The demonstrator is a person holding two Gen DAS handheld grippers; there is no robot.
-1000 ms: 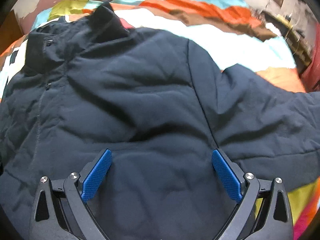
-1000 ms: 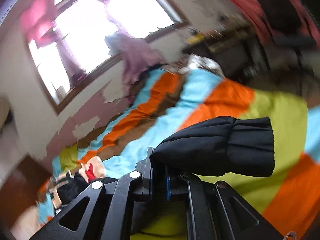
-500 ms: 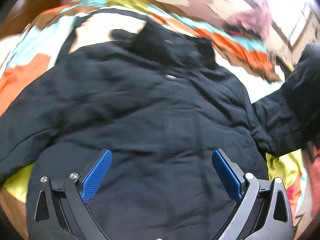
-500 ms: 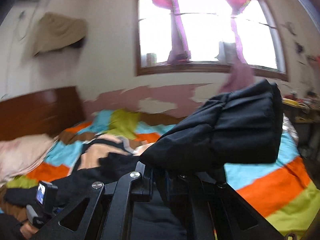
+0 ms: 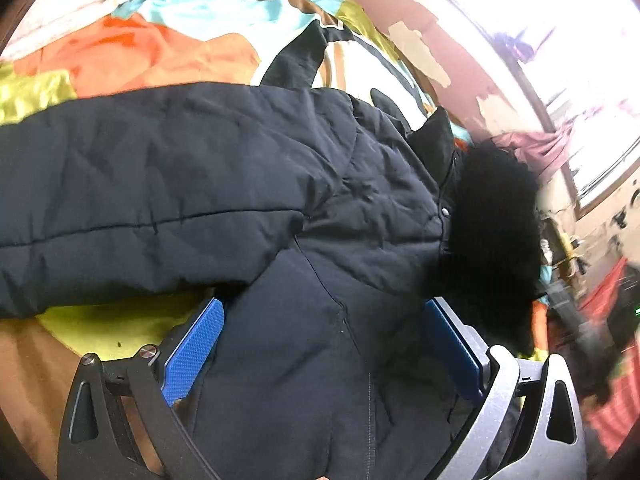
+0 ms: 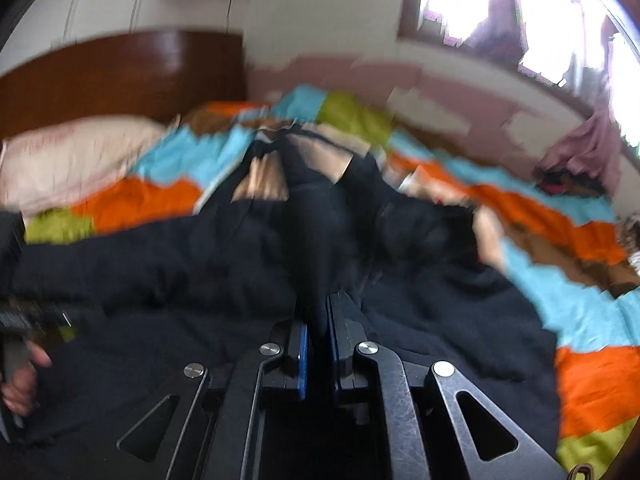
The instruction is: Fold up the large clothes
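Note:
A dark navy padded jacket [image 5: 360,208] lies spread front-up on a colourful bedspread [image 5: 132,52]. My left gripper [image 5: 324,344] is open above the jacket's lower body, with cloth under the blue pads [image 5: 192,356] but not pinched. One sleeve [image 5: 140,184] stretches out to the left. A blurred black sleeve end [image 5: 496,232] hangs over the collar area. In the right wrist view, my right gripper [image 6: 318,332] is shut on that sleeve [image 6: 316,240], which runs up from the jaws over the jacket [image 6: 180,264].
A pale pillow [image 6: 60,160] and a brown headboard [image 6: 120,76] stand at the bed's far left. A bright window [image 6: 520,12] and pink cloth [image 6: 580,152] are at the right. A hand [image 6: 20,380] holding the other gripper shows at the left edge.
My right gripper has swung the held sleeve from the bed's side in over the jacket body. My left gripper has slid across the jacket and rolled, so the other sleeve is now in view.

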